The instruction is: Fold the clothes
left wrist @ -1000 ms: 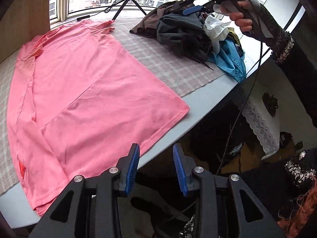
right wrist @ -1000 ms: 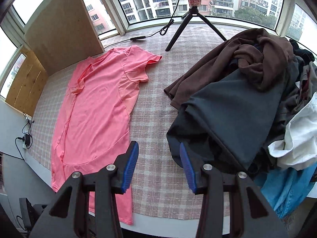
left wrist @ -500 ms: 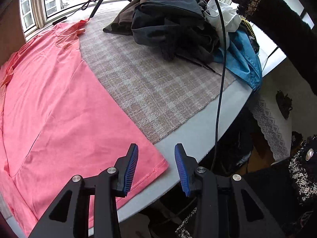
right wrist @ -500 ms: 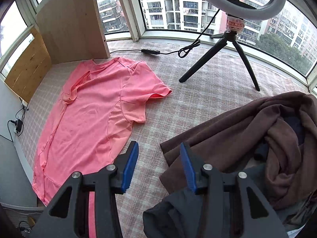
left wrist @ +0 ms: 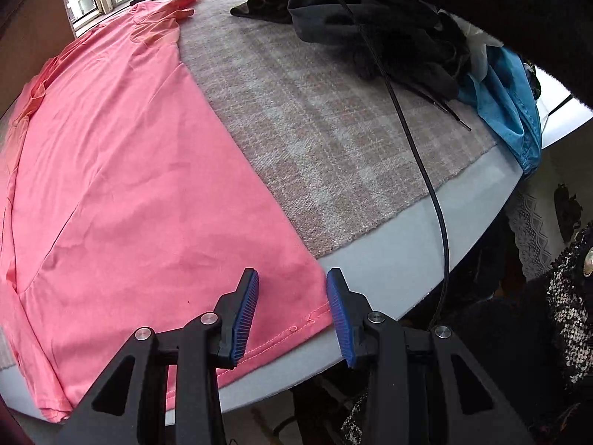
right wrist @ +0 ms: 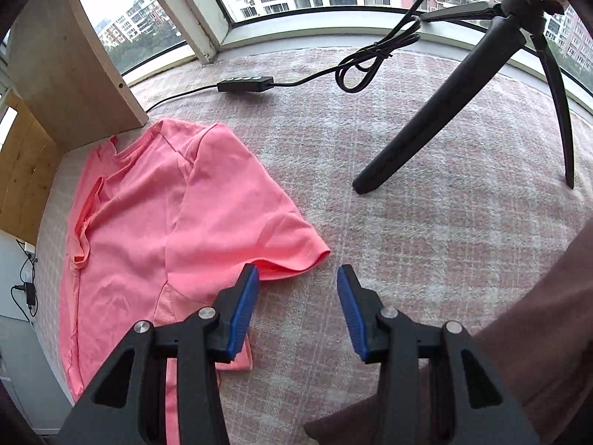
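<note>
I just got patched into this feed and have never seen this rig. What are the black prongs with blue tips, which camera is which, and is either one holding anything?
The prongs are handheld two-finger grippers, each with a fisheye camera looking along its fingers. The left gripper is open over the hem corner of a pink T-shirt lying flat on a checked mat. The right gripper is open by the shirt's sleeve, near a black tripod. A pile of clothes waits to the side. Neither gripper holds anything.
</note>
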